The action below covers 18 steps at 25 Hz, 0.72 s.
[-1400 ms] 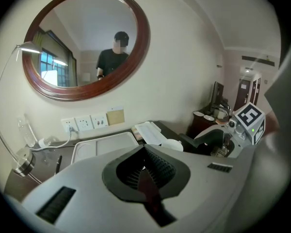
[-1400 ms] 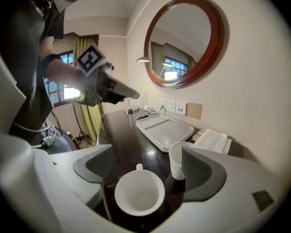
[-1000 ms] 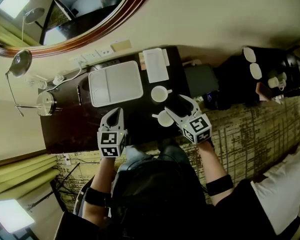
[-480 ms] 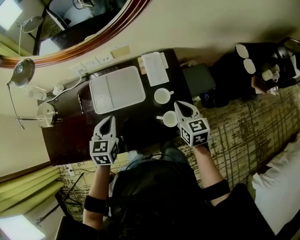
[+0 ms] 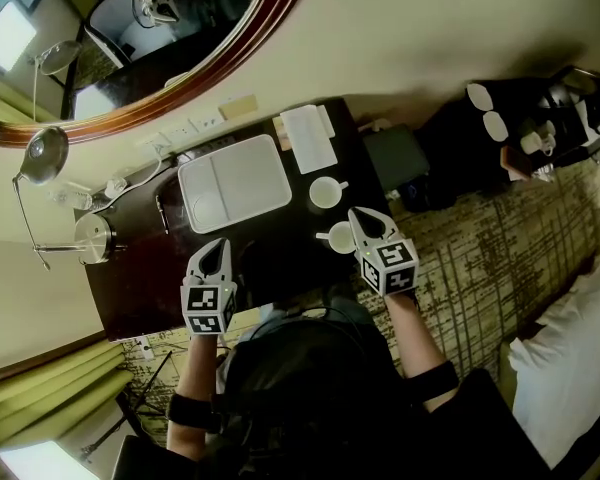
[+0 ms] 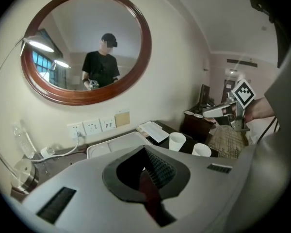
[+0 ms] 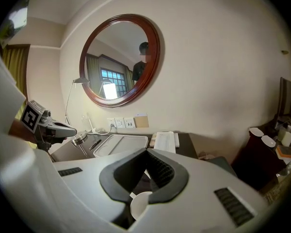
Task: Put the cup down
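- Cream wall with an oval mirror [image 5: 180, 28] backs a dark desk [image 5: 130, 278]. On the desk sit a white tray [image 5: 235, 180] at the middle of the wall edge and a notepad [image 5: 308, 138] towards the right-hand far corner.
- The white cup [image 5: 340, 238] stands upright on the desk near the front edge, towards the right end, with its handle turned towards the left end. A second cup [image 5: 326, 192] stands just behind it, apart from it.
- The set-down looks done, since the cup rests on the desk on its own base.
- The right tongs [image 5: 358, 218] are together with nothing between them. The right gripper view shows the cup's rim just below the closed tips. I cannot tell whether the tip brushes the rim.
- The left tongs [image 5: 218, 248] are also together and empty, over the front edge left of the middle and well apart from the cup.
- The next move, as I judge it, calls for drawing the right tongs back towards the front edge, cleanly enough not to nudge the cup or catch the second cup.
- Both forearms reach forward from the body. Each pair of tongs slants forward and down towards the desk, and the marker cubes face up.
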Each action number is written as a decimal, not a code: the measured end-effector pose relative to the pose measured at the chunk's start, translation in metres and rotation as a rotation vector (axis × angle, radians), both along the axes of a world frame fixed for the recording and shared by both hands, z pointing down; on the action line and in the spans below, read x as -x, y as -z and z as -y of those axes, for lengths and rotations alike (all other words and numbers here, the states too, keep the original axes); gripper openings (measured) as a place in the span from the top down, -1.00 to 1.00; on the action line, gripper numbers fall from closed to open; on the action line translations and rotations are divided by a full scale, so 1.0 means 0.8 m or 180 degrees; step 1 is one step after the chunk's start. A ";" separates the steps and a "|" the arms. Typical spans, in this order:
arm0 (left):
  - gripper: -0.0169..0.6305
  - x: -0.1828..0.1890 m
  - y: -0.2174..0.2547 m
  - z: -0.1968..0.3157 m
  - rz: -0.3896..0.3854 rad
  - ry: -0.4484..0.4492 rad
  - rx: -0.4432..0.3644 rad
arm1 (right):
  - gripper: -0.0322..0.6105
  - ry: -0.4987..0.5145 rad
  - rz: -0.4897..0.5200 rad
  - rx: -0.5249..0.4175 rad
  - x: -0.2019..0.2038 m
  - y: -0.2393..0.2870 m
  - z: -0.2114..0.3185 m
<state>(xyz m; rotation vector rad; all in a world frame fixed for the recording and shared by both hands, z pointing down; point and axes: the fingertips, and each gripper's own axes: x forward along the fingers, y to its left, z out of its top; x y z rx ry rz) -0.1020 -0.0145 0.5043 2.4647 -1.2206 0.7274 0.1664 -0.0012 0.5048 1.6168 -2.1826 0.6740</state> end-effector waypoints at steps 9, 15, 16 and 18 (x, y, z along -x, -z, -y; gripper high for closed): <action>0.93 -0.007 -0.008 0.003 -0.0121 0.0043 0.0180 | 0.90 0.0039 0.0025 0.0120 -0.008 -0.011 -0.007; 0.93 -0.055 -0.015 0.019 0.0232 -0.0457 0.0200 | 0.90 0.0020 0.0062 0.0203 -0.029 -0.034 -0.019; 0.93 -0.068 -0.016 0.022 0.0275 -0.0538 0.0249 | 0.90 0.0035 0.0090 0.0237 -0.030 -0.038 -0.023; 0.86 -0.099 -0.015 0.027 0.0334 -0.0700 0.0348 | 0.89 0.0088 0.0157 0.0293 -0.029 -0.043 -0.029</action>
